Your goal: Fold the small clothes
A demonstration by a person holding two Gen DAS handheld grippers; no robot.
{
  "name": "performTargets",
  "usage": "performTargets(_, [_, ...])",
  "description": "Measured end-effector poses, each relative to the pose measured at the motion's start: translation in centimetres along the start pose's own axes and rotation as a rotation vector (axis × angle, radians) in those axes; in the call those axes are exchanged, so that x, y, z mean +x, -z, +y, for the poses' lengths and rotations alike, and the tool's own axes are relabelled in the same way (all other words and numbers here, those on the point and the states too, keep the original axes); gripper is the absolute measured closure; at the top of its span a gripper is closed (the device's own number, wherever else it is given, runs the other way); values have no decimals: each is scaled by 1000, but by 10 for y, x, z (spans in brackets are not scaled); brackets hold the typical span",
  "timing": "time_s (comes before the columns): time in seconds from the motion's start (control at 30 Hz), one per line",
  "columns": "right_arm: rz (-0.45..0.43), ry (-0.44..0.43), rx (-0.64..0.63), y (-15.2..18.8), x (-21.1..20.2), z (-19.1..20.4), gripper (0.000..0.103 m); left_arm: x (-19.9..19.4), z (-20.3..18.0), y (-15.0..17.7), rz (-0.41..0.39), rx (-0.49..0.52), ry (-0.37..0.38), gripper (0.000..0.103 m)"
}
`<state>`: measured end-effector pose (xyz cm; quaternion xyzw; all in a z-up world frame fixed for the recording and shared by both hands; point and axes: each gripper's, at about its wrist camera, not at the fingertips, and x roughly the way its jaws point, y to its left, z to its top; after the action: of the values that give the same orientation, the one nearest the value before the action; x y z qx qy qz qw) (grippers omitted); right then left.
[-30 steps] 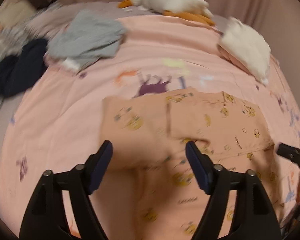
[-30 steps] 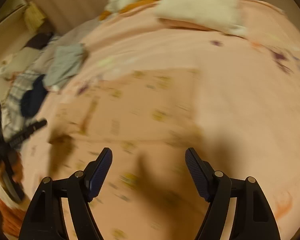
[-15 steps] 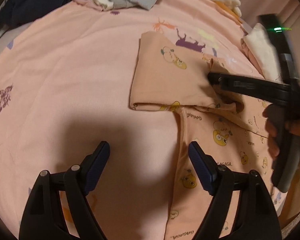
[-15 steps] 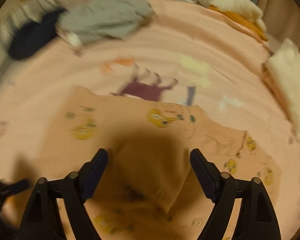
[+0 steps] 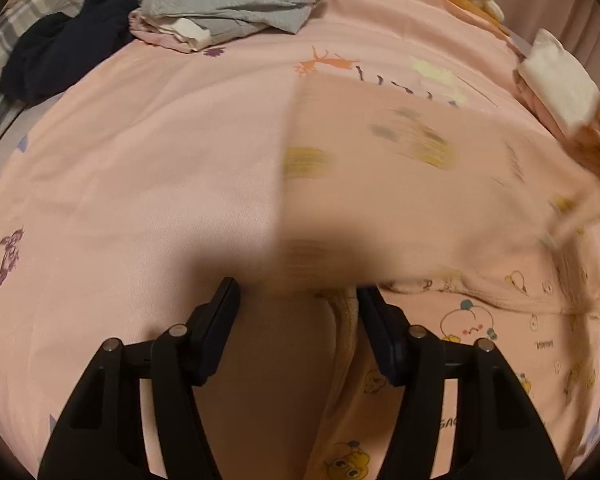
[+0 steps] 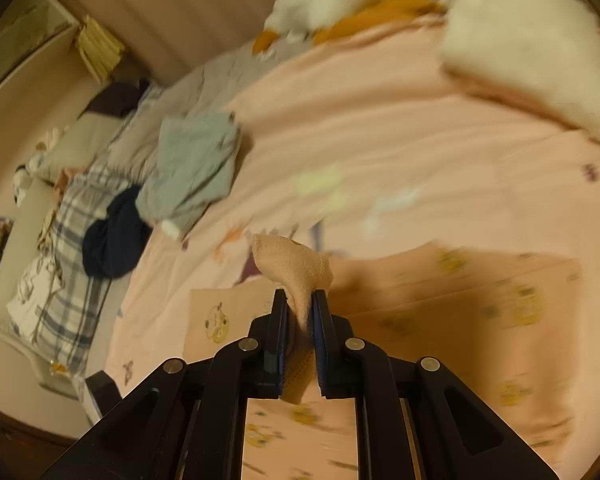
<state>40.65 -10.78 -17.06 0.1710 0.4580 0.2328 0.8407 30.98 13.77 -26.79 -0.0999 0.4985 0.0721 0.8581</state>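
A small peach garment with yellow cartoon prints lies on the pink bedsheet, its upper part blurred by motion. My left gripper is open, just above the sheet, with the garment's lower left edge between its fingers. My right gripper is shut on a bunched fold of the peach garment and holds it lifted above the rest of the cloth.
A grey folded garment and a dark navy one lie at the far left of the bed. A white folded pile sits at the right. A white and orange plush toy lies at the back. A plaid blanket is at the left.
My right gripper was open over the garment; now it is shut on a fold and has lifted it. My left gripper has moved closer to the garment's left edge.
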Motion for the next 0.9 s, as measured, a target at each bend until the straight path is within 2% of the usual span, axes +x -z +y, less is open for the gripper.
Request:
performTargets(0.13, [-58, 74, 28, 0, -21, -43, 90, 0, 9, -2, -1, -71, 14, 50])
performTargets(0.23, [-38, 63, 98, 8, -22, -82, 90, -1, 3, 2, -17, -36, -21, 50])
performTargets(0.37, [-39, 153, 167, 20, -26, -121, 94, 0, 1, 3, -19, -44, -30, 48])
performTargets(0.5, [-4, 137, 267, 31, -29, -158, 97, -3, -12, 4, 21, 72, -64, 46])
performTargets(0.6, [26, 87, 319, 31, -31, -163, 96, -8, -10, 8, 45, 93, -34, 43])
performTargets(0.63, [25, 47, 343, 30, -33, -164, 93, -8, -7, 9, 47, 79, -22, 43])
performTargets(0.67, [14, 3, 354, 29, -35, -163, 84, -6, -2, 8, 49, 54, -6, 40])
performTargets(0.7, [4, -15, 353, 28, -35, -162, 68, -3, 4, 7, 46, 20, 9, 39])
performTargets(0.73, [-3, -14, 343, 27, -34, -157, 59, -2, 7, 7, 38, -6, 17, 39])
performTargets(0.77, [5, 5, 326, 27, -29, -150, 43, -1, 11, 6, 24, -35, 26, 39])
performTargets(0.8, [18, 25, 312, 28, -25, -146, 39, -1, 11, 5, 16, -49, 27, 39])
performTargets(0.83, [31, 36, 294, 29, -17, -141, 39, -1, 11, 4, 10, -53, 22, 39])
performTargets(0.87, [39, 41, 269, 32, -10, -139, 52, 0, 9, 4, 5, -49, 11, 39])
performTargets(0.9, [38, 48, 257, 33, -5, -137, 85, 1, 5, 4, 0, -34, -10, 39])
